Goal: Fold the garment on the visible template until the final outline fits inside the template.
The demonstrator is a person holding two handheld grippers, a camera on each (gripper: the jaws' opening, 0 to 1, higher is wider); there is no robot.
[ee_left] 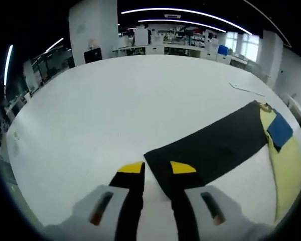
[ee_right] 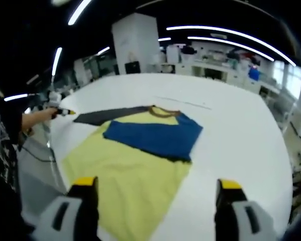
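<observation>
One garment (ee_right: 140, 165) on white table (ee_right: 231, 120)

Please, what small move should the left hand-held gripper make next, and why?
Probably close on the cloth and carry it over the garment. The left hand-held gripper is open at the corner of the black panel, which lies flat beside the yellow body.

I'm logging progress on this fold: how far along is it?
Done: the blue sleeve lies folded over the yellow T-shirt. In hand: the left gripper is at the corner of the black sheet template; whether it grips is unclear. Left: the shirt is spread wide beyond the template; right gripper open.
</observation>
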